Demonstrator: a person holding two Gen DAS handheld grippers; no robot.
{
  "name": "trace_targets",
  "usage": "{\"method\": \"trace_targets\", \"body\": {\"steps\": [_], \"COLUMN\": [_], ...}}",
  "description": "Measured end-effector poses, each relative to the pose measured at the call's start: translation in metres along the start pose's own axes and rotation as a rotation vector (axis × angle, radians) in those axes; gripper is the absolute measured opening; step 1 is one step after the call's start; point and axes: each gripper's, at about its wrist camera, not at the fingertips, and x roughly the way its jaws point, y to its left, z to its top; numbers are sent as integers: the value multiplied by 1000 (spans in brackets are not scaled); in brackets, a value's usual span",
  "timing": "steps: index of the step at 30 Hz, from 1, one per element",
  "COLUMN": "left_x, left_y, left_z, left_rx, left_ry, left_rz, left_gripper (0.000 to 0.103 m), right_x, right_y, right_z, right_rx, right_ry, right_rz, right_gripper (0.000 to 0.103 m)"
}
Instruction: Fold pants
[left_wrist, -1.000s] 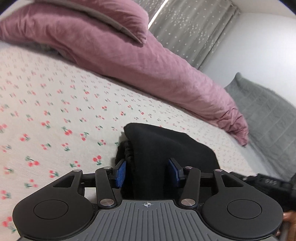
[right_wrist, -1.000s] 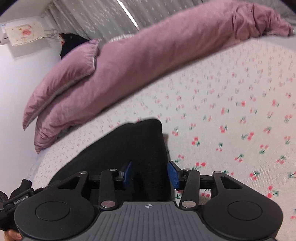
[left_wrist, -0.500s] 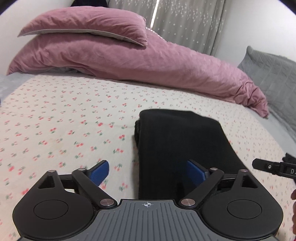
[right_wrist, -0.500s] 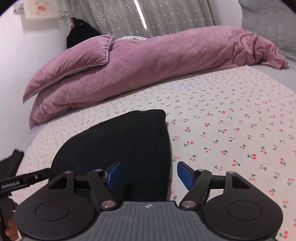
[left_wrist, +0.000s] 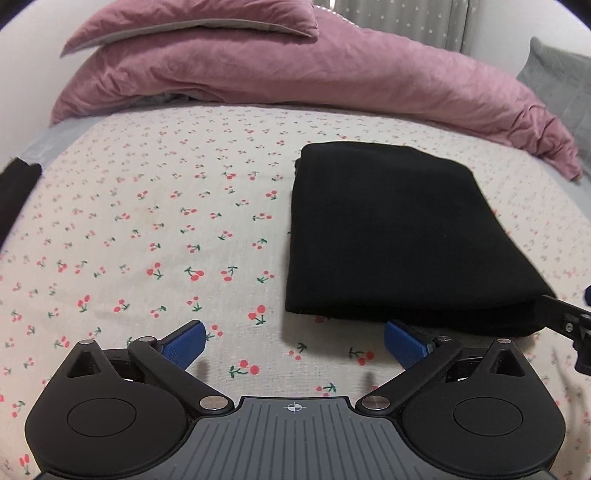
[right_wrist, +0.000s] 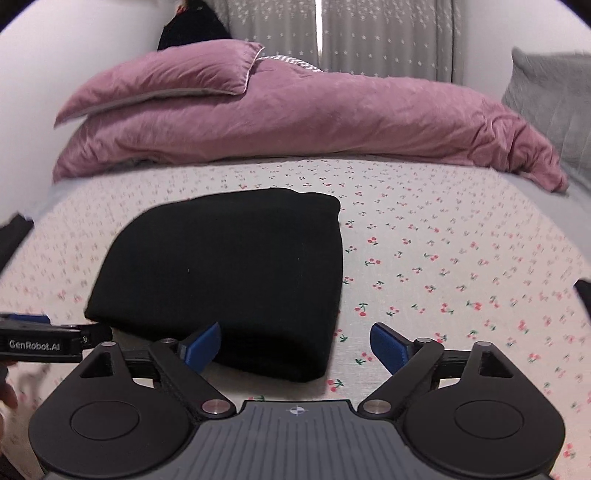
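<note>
Fingers (left_wrist: 183, 341) of the left gripper (left_wrist: 293, 341) and right gripper (right_wrist: 295, 345) are spread wide, grasping nothing. Folded black pants (left_wrist: 391, 236) lie flat on the cherry-print bed (left_wrist: 166, 229), just ahead of both grippers.

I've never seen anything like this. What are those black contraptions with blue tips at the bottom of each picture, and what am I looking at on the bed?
There is no robot here. A person holds a hand tool in each hand, and each tool carries a wide-angle camera looking forward along its two fingers. One picture comes from the left gripper, the other from the right gripper. The blue tips are the pads that pinch cloth. Both tools are open and hold nothing.

On the cherry-print sheet lies a pair of black pants, folded into a neat rectangle, just ahead of the fingers. Each camera also catches the other tool at its edge. Behind are a pink duvet with a pink pillow on top, and grey curtains.
</note>
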Motion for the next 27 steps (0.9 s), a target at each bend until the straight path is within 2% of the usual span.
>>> {"method": "trace_targets", "body": {"steps": [10,27], "left_x": [-2,-2], "left_y": [-11,-15], "left_z": [-1,-3], "left_rx": [49,79], "left_ry": [-32,-29], "left_rz": [39,35], "left_gripper": [103,103], "right_x": [10,12], "right_y": [-2,0], "right_z": [-5,-7], "right_rx": [7,-5], "right_ry": [58,76], "right_rz": [-21,-20], "right_gripper": [94,94]}}
